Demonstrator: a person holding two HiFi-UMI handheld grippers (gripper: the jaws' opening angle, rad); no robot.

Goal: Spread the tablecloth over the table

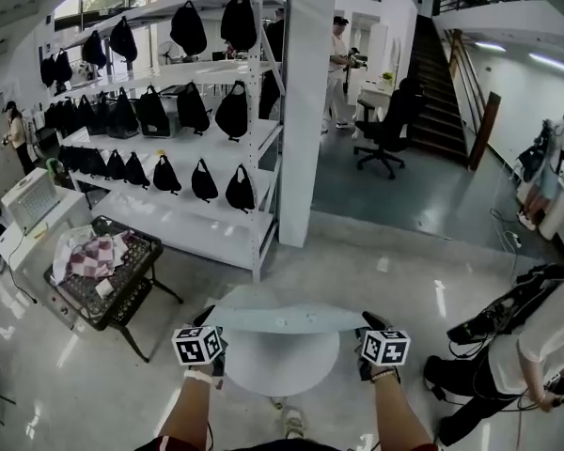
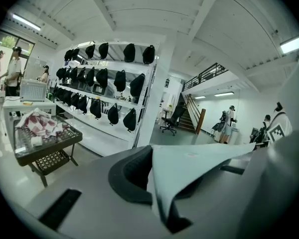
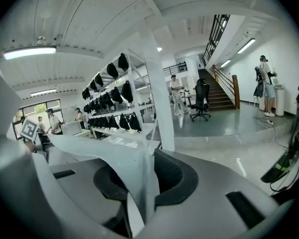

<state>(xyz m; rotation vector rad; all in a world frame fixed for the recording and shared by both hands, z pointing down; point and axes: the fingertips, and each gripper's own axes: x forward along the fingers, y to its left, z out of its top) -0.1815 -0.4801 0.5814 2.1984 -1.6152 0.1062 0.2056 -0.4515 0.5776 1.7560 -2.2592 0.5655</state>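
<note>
A pale grey tablecloth (image 1: 282, 319) hangs stretched in a flat band between my two grippers, above a round white table (image 1: 277, 369). My left gripper (image 1: 207, 334) is shut on the cloth's left end; in the left gripper view the tablecloth (image 2: 194, 166) fans out from the left gripper (image 2: 162, 180) and hides the right pad. My right gripper (image 1: 371, 334) is at the other end. In the right gripper view the right gripper (image 3: 142, 183) has its jaws a little apart, with the tablecloth (image 3: 117, 156) still running between them and lying against the right pad.
A white rack of black bags (image 1: 169, 111) and a white pillar (image 1: 305, 111) stand beyond the table. A black mesh cart (image 1: 122, 294) with checked cloths is at left. A person (image 1: 522, 355) crouches at right. An office chair (image 1: 390, 125) and stairs (image 1: 446, 83) lie further back.
</note>
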